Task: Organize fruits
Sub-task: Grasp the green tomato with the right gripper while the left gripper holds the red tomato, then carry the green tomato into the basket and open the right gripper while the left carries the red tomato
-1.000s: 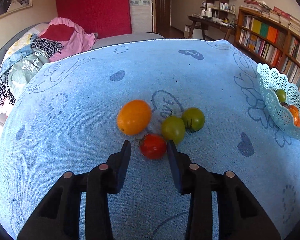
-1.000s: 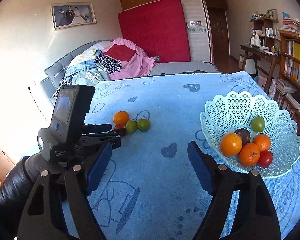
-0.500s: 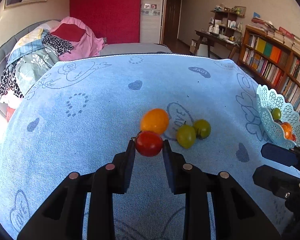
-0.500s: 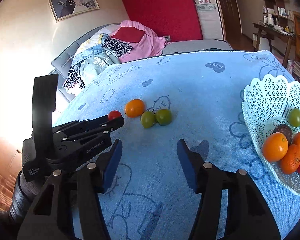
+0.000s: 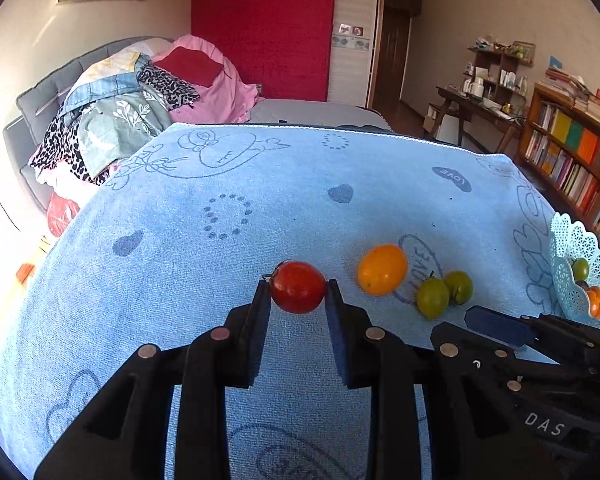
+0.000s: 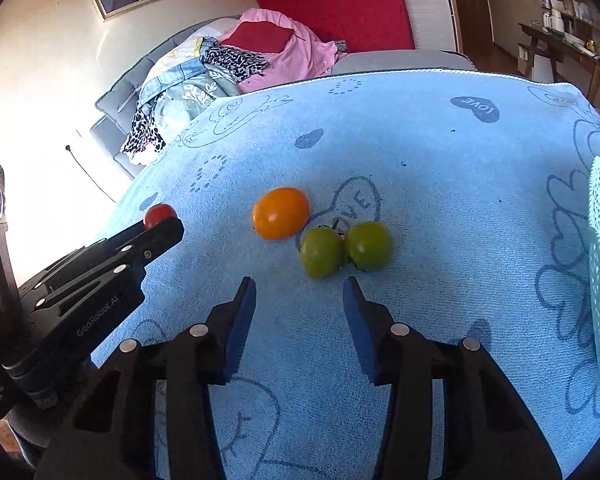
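The red tomato point(image 5: 298, 287) sits pinched between the tips of the left gripper point(image 5: 298, 294), held up off the blue cloth point(image 5: 260, 208) with both pads pressed against its sides. From the right gripper's camera only its top shows, poking above the left gripper's fingers point(image 6: 156, 236). To its right on the cloth lies the orange fruit point(image 5: 382, 269), and just past that two green tomatoes point(image 6: 346, 248) touching each other, stems between them. The right gripper point(image 6: 300, 296) hangs just short of the green pair with its jaws spread wide and nothing between them. The white lattice basket point(image 5: 576, 264) stands at the far right edge of the cloth, cut off by the frame; a green fruit and something orange show inside, the rest hard to make out. In the left camera the right gripper's dark body covers the basket's lower part. Behind the cloth a grey sofa point(image 5: 32, 108) is heaped with clothes point(image 5: 140, 104), and a bookshelf point(image 5: 572, 148) lines the right wall.
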A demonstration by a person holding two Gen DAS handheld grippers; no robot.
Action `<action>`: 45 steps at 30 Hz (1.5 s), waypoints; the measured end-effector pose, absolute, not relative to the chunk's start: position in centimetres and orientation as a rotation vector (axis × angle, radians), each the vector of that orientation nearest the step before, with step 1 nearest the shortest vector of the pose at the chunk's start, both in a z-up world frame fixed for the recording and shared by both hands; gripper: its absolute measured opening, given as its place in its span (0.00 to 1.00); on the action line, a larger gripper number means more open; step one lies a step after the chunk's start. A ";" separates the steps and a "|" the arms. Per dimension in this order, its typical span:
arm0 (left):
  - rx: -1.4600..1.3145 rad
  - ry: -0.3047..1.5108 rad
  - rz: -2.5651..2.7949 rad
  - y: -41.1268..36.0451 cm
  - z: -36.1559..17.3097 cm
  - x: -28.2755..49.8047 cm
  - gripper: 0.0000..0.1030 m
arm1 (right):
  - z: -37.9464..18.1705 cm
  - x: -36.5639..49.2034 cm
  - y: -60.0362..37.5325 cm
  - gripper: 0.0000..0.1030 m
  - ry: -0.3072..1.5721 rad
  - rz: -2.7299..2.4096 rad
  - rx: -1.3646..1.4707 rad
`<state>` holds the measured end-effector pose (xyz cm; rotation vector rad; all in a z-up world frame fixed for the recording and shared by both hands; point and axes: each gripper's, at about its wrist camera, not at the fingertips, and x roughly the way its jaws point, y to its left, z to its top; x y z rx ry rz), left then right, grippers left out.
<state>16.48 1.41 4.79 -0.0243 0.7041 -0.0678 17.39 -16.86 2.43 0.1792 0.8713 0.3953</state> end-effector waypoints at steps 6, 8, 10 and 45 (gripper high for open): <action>-0.044 0.704 -0.055 2.1 4.9 16.5 0.27 | 1.6 19.1 -16.6 0.45 0.890 0.376 0.187; -0.049 0.702 -0.054 2.2 5.0 16.4 0.27 | 1.5 19.4 -16.4 0.45 0.891 0.376 0.181; -0.053 0.699 -0.052 2.3 5.1 16.3 0.27 | 1.4 19.7 -16.1 0.45 0.891 0.373 0.172; -0.058 0.629 -0.157 1.0 6.3 14.9 0.27 | 7.8 15.3 -18.1 0.27 0.694 0.312 0.185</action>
